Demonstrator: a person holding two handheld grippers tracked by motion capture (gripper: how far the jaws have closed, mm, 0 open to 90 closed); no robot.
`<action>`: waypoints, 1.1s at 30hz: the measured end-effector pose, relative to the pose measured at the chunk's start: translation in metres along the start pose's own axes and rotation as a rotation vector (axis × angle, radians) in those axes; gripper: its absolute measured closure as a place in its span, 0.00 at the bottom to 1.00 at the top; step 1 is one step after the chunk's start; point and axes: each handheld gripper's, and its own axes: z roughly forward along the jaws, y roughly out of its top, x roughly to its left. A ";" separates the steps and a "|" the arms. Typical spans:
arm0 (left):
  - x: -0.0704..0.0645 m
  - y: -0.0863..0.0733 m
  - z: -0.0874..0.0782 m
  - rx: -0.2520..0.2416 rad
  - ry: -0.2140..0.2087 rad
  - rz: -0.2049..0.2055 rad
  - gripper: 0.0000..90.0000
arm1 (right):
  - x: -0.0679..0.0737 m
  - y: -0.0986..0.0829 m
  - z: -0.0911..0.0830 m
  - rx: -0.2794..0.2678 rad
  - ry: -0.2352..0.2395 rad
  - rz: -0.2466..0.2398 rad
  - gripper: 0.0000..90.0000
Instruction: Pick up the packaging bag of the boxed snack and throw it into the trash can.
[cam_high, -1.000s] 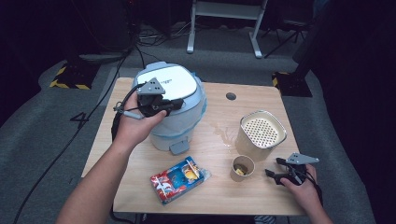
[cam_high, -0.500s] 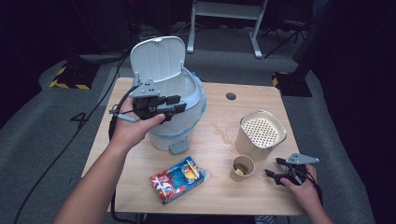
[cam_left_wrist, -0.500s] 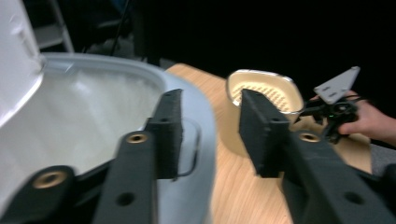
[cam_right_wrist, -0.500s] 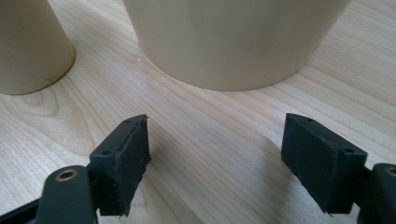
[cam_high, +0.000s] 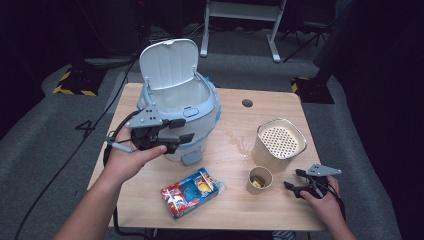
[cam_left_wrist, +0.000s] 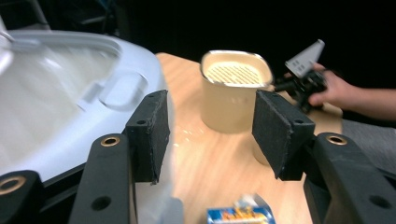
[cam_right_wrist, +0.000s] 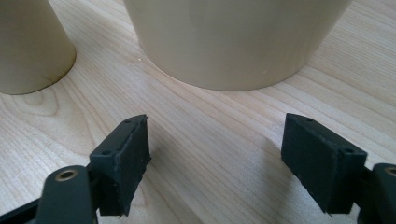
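Observation:
A pale blue and white lidded bin (cam_high: 200, 107) stands at the table's back left with its lid (cam_high: 168, 62) swung upright, so the white inside shows. My left gripper (cam_high: 182, 130) hangs open just in front of the bin's front rim, holding nothing. In the left gripper view the bin's rim (cam_left_wrist: 93, 93) sits beside the left finger (cam_left_wrist: 150, 133), and the left gripper (cam_left_wrist: 210, 135) frames bare table. My right gripper (cam_high: 293, 179) rests open and low near the table's front right; in its own view the right gripper (cam_right_wrist: 217, 158) faces the cream container (cam_right_wrist: 233, 37).
A cream container with a perforated insert (cam_high: 280, 142) stands right of centre, with a paper cup (cam_high: 260, 180) in front of it. A colourful snack packet (cam_high: 192, 192) lies near the front edge. A cable hole (cam_high: 247, 103) and a wet patch (cam_high: 239, 142) mark the wooden table (cam_high: 230, 210).
The bin's lid went from shut to fully upright. My left gripper dropped from the lid's top to the bin's front. The right gripper stayed put.

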 end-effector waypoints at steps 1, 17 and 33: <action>-0.003 -0.004 0.000 0.003 -0.002 -0.001 0.51 | 0.000 0.000 0.000 0.000 0.000 0.000 0.26; -0.001 -0.082 0.024 0.092 -0.042 -0.104 0.51 | 0.000 0.000 0.000 0.000 0.001 0.001 0.26; 0.008 -0.137 0.058 0.224 -0.062 -0.196 0.65 | 0.000 0.000 0.000 0.000 0.001 0.002 0.26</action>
